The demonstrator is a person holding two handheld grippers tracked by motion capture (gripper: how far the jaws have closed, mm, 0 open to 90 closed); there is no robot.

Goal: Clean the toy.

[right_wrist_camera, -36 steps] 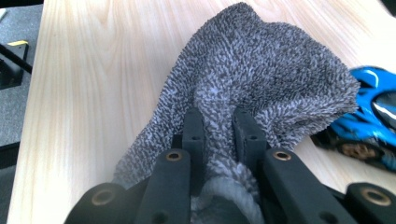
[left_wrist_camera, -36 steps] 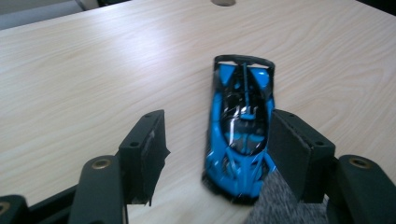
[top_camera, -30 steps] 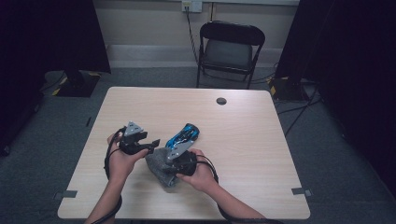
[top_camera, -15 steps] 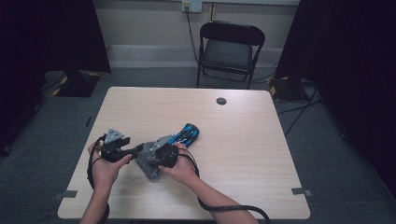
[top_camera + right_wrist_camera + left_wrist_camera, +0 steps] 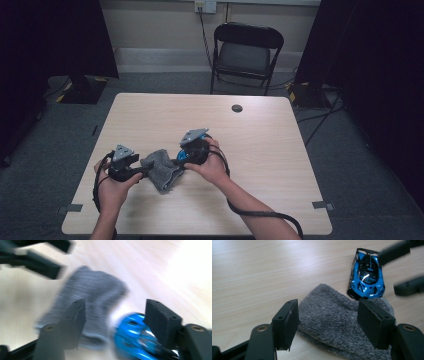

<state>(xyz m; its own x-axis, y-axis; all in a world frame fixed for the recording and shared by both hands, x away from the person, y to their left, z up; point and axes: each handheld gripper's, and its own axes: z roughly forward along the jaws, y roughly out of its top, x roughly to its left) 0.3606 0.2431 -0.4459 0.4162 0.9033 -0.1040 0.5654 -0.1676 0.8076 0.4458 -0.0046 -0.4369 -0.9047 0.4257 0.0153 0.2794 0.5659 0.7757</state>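
On the wooden surface (image 5: pixel 280 165), both tools, left (image 5: pixel 145 172) and right (image 5: pixel 181 159), stand apart over sock (image 5: pixel 162 172) and car (image 5: pixel 367 277); the right's jaws just opened; chair (image 5: pixel 247 50) beyond.

A light wooden table (image 5: pixel 280 150) with rounded corners stands on grey carpet (image 5: pixel 60 150), with a small dark round spot (image 5: pixel 237 108) near its far edge. Beyond the far side a black folding chair (image 5: pixel 247 52) faces the table, set against a pale wall (image 5: pixel 155 25) with a lighter baseboard. A wall outlet (image 5: pixel 205 6) sits above the chair, a cable hanging from it. Dark curtains (image 5: pixel 55 35) close off the left and right sides. Cables (image 5: pixel 320 125) trail across the floor at the far right, and tape marks (image 5: pixel 320 205) lie beside the near corners.
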